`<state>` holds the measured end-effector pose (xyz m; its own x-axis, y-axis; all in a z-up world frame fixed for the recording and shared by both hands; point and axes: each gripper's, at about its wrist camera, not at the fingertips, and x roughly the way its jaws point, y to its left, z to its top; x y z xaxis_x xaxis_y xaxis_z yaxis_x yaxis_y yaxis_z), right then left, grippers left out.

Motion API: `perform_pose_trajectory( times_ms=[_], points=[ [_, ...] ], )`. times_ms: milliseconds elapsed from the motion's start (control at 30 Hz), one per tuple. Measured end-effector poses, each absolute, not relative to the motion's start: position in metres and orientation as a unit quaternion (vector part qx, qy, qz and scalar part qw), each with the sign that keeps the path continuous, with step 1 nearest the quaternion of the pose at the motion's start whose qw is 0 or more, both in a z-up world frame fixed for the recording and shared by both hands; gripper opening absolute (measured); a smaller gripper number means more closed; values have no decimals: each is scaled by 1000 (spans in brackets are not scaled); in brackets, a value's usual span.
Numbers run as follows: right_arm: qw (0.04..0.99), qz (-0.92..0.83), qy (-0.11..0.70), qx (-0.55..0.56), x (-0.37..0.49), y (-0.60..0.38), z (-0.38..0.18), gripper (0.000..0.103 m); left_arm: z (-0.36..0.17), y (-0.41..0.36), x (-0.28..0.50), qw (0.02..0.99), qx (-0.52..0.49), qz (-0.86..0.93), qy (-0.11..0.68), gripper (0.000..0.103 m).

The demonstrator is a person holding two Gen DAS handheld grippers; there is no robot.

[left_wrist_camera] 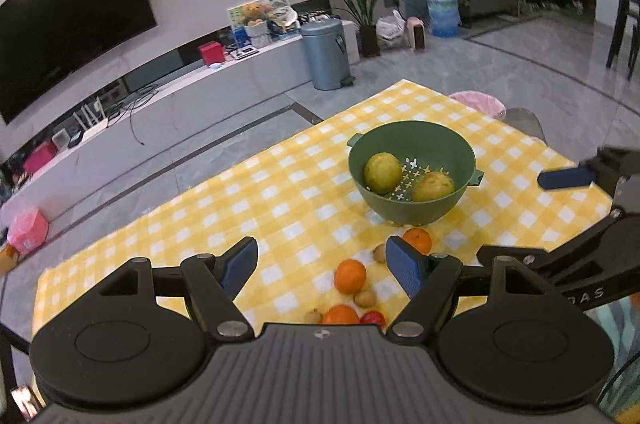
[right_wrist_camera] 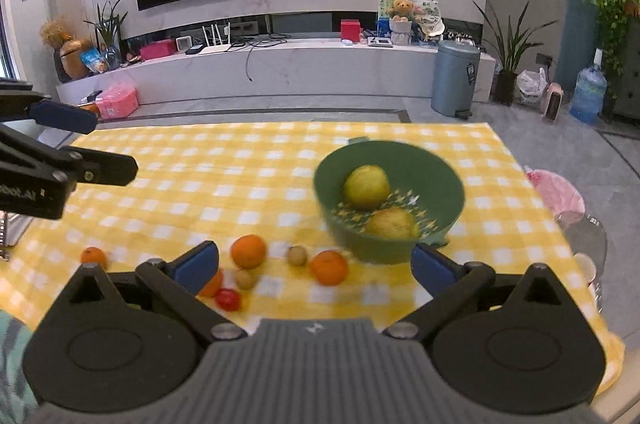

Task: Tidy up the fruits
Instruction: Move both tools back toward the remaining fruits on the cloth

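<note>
Taking the green colander bowl (right_wrist_camera: 388, 200) as the landmark and reading the right wrist view from its left edge: the left gripper (left_wrist_camera: 322, 266) reaches in at far left, well apart from the bowl, its blue fingers (left_wrist_camera: 404, 266) spread with nothing between them. Left of the bowl, on the yellow checked worktop (right_wrist_camera: 200, 184), loose fruit is scattered: a small orange (right_wrist_camera: 94, 256) farthest out, a larger orange (right_wrist_camera: 248, 251), a red fruit (right_wrist_camera: 228, 299), two small brownish fruits (right_wrist_camera: 297, 255) and another orange (right_wrist_camera: 329, 267) just beside the bowl. Inside the bowl lie two yellow-green fruits (right_wrist_camera: 367, 186). The right gripper (right_wrist_camera: 316, 268) hangs in front of the bowl, fingers released and empty.
</note>
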<state>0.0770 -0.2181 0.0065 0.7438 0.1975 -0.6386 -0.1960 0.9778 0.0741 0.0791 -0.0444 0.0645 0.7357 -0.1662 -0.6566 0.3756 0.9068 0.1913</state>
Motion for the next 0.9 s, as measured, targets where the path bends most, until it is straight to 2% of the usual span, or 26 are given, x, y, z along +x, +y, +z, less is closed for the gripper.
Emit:
perform_pose_trajectory(
  times_ms=[367, 567, 633, 700, 900],
  points=[
    [926, 95, 364, 18, 49, -191, -24, 98, 25, 2, 51, 926, 88, -136, 340, 84],
    [927, 91, 365, 0, 41, -180, -45, 90, -2, 27, 34, 920, 80, -136, 357, 80],
    [927, 99, 363, -4, 39, -178, -52, 81, -8, 35, 29, 919, 70, -132, 364, 78],
    [926, 106, 363, -8, 38, -175, -59, 77, -11, 42, 25, 920, 62, -126, 367, 75],
    [925, 115, 362, -4, 37, -168, -67, 76, -13, 41, 27, 920, 66, -128, 366, 64]
  ],
)
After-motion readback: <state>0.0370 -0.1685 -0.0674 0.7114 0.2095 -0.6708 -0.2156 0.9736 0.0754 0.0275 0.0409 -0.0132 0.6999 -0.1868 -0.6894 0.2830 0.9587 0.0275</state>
